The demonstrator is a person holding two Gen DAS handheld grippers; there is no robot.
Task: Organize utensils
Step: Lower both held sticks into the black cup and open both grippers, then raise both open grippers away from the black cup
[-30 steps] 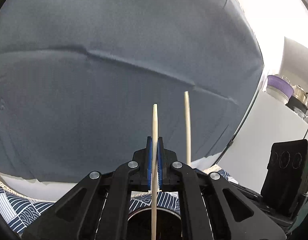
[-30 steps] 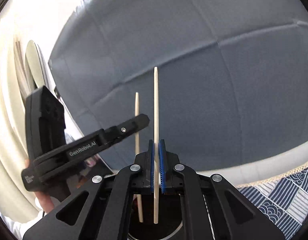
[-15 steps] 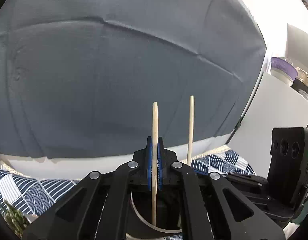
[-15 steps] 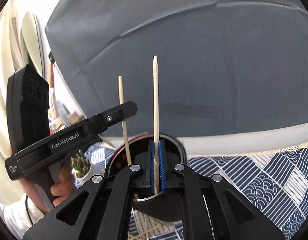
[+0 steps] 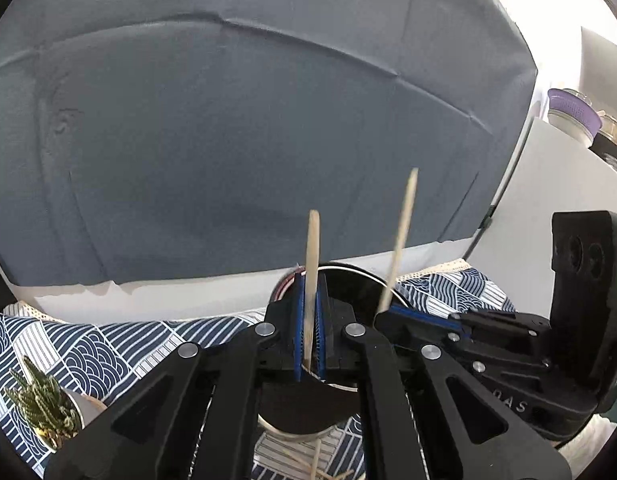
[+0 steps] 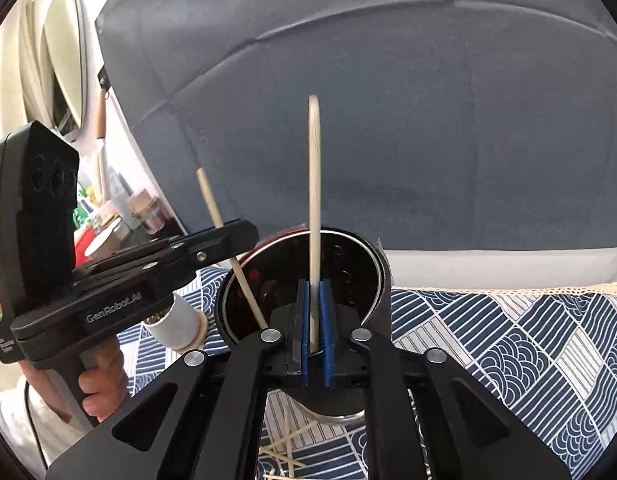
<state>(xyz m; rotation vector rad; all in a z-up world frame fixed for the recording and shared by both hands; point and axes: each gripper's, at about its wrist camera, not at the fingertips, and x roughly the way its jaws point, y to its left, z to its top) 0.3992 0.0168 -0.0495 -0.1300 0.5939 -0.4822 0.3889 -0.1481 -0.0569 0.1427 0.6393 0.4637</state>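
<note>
Change: both grippers have sunk toward the black cup (image 6: 340, 264), now in full view; both sets of jaws have just been easing apart.
Room: cup rim open at the top, grey cloth backdrop (image 5: 248, 120) close behind.
Materials: slim pale wooden sticks; smooth cup with metal rim; wave-patterned blue tablecloth (image 6: 508, 340).
Left gripper (image 5: 310, 316): blue pads barely parted, left stick (image 5: 311, 280) upright between them, its lower end over the cup mouth.
Right gripper (image 6: 315, 320): pads slightly parted around right stick (image 6: 314, 200), which hangs into the cup.
Loose sticks (image 6: 284, 444): scattered on the cloth just before the cup.
</note>
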